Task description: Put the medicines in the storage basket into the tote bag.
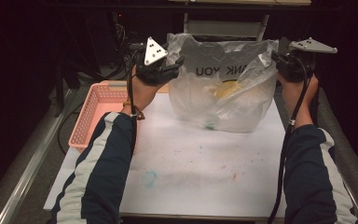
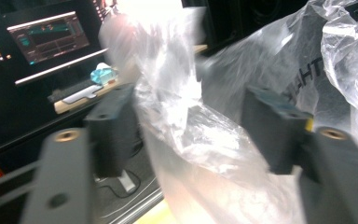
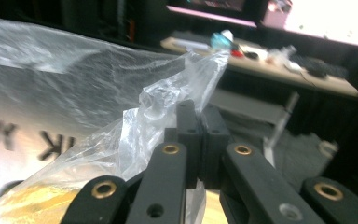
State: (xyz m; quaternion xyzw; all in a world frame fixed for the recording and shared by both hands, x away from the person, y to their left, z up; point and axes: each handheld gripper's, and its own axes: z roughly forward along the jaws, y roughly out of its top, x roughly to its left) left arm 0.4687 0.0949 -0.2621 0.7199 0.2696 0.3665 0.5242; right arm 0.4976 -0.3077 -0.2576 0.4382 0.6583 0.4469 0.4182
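Observation:
A clear plastic bag [image 1: 223, 84] with dark lettering stands at the back of the white mat [image 1: 191, 163], something yellow [image 1: 227, 87] inside it. My left gripper [image 1: 175, 63] is raised at the bag's left top corner. In the left gripper view its jaws stand apart, open [image 2: 191, 109], with the crumpled bag handle [image 2: 177, 93] hanging loose between them, pressed by neither pad. My right gripper [image 1: 275, 58] is at the bag's right top corner. In the right gripper view it is shut [image 3: 200, 116] on the bag's other handle [image 3: 168, 100], holding that corner up.
A pink mesh basket [image 1: 95, 112] sits at the left edge of the mat, below my left hand. Behind the table are dark cables, a desk with a monitor [image 2: 49, 35] and small items. Metal rails [image 1: 23, 172] run along both table sides.

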